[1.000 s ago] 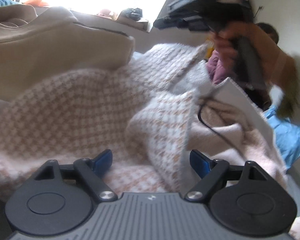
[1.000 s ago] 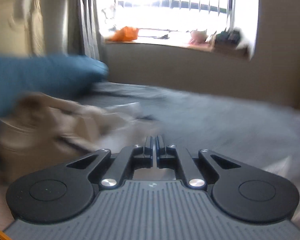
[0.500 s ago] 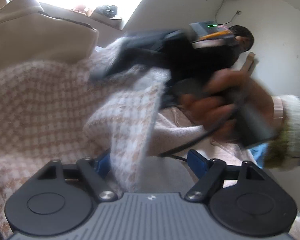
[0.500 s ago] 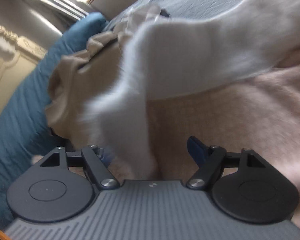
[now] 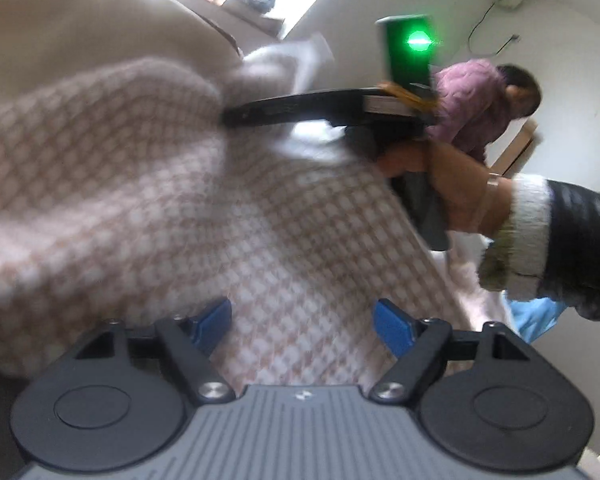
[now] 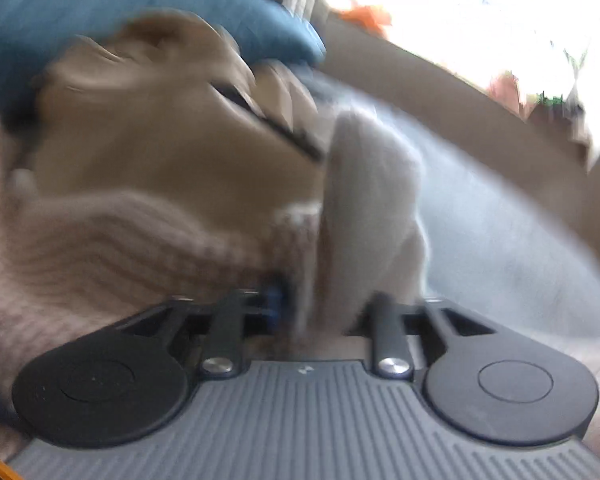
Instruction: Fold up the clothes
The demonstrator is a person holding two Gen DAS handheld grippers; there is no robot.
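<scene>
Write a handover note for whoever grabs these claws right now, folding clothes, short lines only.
Left claw: open, empty, low over the checked sweater.
Right claw: jaws opening, a pale fold of the sweater between them; the blur hides whether the pads press it.
Things: sweater spread in front, tan garment behind it, blue pillow further back.
Done: no finished fold visible.
Left: settle the right grip, take a hold with the left, fold the sweater, then likely the tan garment.
</scene>
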